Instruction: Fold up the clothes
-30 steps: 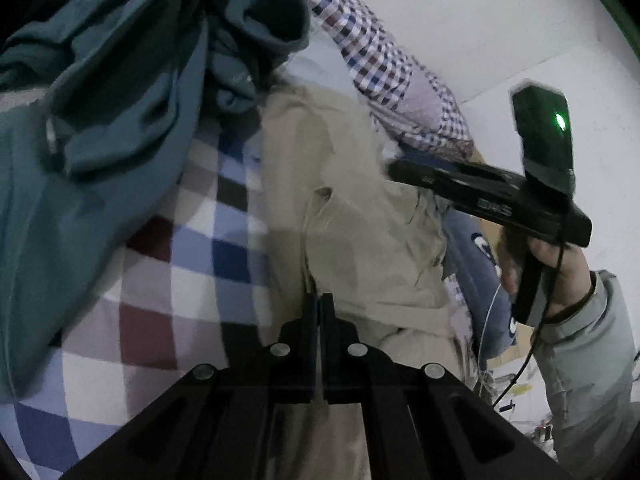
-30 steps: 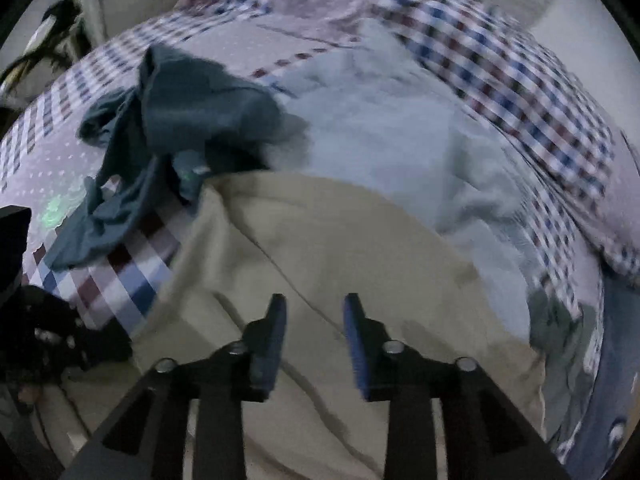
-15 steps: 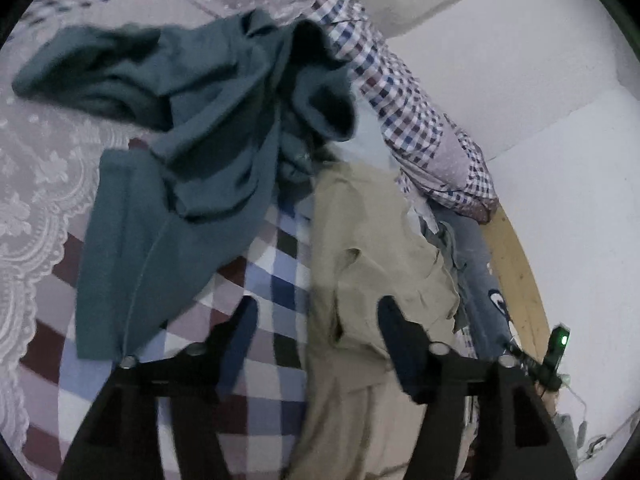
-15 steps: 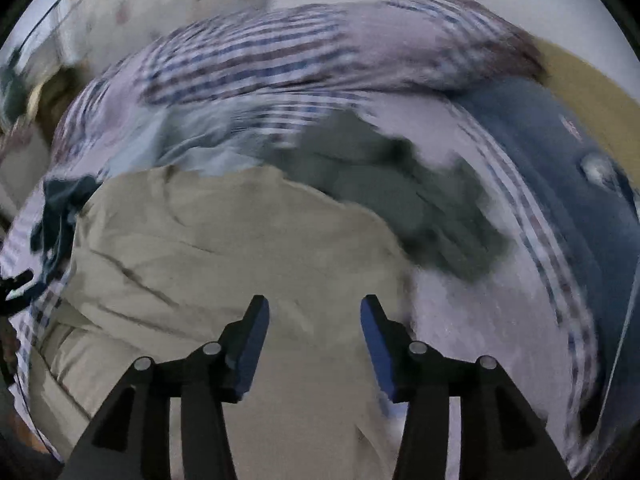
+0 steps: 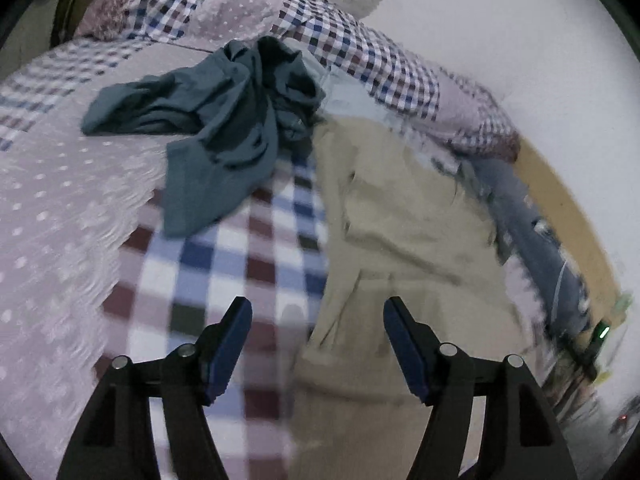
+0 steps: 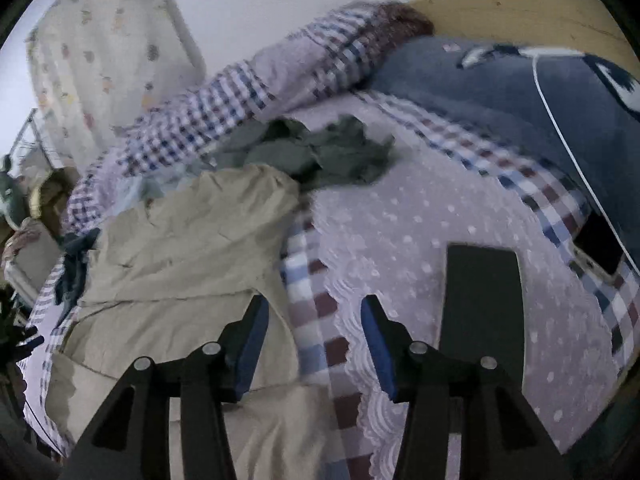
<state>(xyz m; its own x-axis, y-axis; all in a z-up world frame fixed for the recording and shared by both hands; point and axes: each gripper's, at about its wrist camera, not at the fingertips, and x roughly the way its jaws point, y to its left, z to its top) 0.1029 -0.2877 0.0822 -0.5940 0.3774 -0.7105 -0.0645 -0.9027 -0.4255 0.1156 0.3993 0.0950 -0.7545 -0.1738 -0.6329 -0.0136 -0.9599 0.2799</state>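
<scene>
Beige garment [image 5: 400, 216] lies rumpled, centre-right of frame; soft, light, limp by the look; best gripped at an edge; left gripper [image 5: 318, 344] and right gripper [image 6: 312, 340] both gape wide, empty.

1. Lighting was dim, cool and diffuse; shadows were soft.
2. Motion blur smeared the checked bedspread [image 5: 224, 264] beyond the fingertips.
3. Fisheye distortion curved the edges; corners were black.
4. No glare appeared.
</scene>
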